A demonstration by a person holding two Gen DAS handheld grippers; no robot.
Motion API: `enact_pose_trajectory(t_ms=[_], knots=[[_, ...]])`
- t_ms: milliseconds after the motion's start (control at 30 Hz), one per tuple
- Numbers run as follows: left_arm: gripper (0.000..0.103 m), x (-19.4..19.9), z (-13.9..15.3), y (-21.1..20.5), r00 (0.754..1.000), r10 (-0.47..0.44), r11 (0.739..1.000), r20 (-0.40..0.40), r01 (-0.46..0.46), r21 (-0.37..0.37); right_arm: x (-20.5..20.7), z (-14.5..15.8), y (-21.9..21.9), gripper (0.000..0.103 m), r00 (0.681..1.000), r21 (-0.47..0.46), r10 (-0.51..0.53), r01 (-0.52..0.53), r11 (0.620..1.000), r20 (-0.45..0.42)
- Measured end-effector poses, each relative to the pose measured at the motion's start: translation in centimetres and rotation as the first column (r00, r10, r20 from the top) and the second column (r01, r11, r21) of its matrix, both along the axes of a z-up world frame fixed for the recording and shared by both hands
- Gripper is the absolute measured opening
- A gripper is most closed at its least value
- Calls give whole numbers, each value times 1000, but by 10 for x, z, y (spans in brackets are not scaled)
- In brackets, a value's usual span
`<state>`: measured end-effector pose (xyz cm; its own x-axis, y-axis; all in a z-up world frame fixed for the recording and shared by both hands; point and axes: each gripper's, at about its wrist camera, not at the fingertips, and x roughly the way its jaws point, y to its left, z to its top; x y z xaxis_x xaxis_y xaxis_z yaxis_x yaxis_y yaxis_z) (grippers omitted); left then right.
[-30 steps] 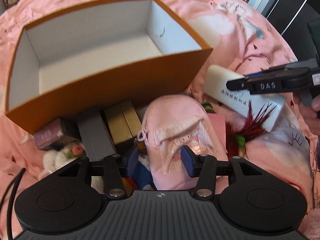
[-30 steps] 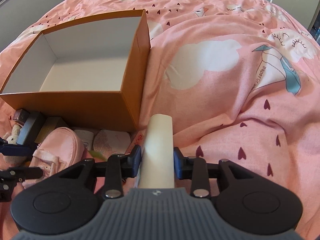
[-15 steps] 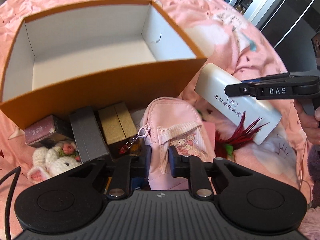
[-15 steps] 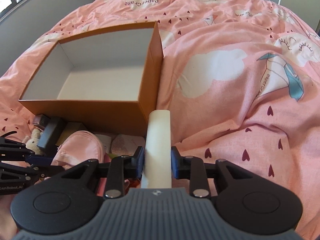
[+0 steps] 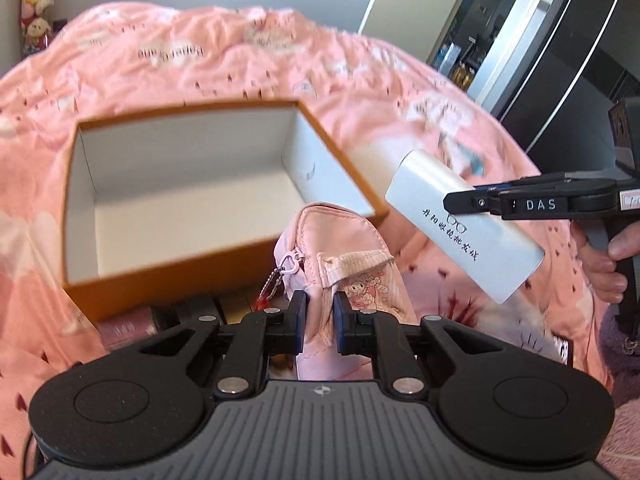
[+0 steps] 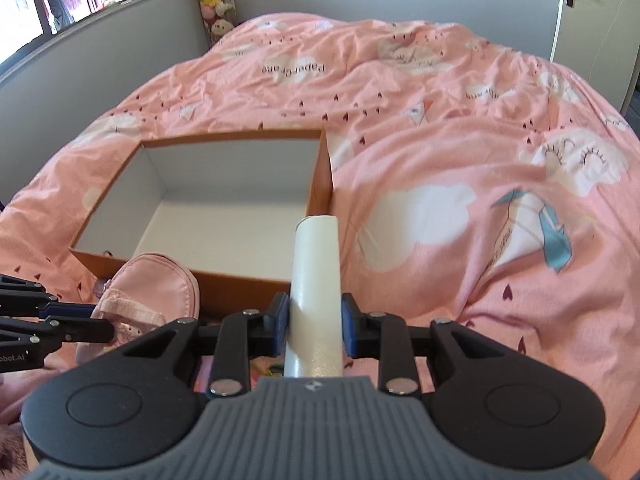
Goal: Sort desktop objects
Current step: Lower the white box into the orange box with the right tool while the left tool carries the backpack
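Jaws of the left gripper pinch a small pink fabric backpack; the right gripper clamps a long white rectangular case, near an open orange cardboard box.

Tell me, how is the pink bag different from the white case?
The bag is soft pink cloth with a zip charm; the case is hard, white and printed with writing. The left tongs pinch the bag's thin fabric nearly shut; the right tongs sit wider around the case. Both are lifted near the empty box.
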<state>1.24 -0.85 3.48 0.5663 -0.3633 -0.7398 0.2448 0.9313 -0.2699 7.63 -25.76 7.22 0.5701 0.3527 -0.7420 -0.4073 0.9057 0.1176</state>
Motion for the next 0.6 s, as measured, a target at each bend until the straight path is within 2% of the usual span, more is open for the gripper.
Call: enact_pose_trajectory(t_ms=[167, 433, 600], knots=[[16, 7, 18, 7, 998, 31, 999, 57, -32, 23, 9, 14, 16, 29, 999, 21, 21, -22, 1000, 46], [16, 32, 40, 37, 983, 127, 989, 129, -135, 57, 34, 17, 49, 29, 995, 54, 52, -56, 997, 82], [16, 56, 38, 58, 971, 202, 976, 128, -211, 57, 62, 11, 76, 29, 995, 79, 44, -51, 996, 85]])
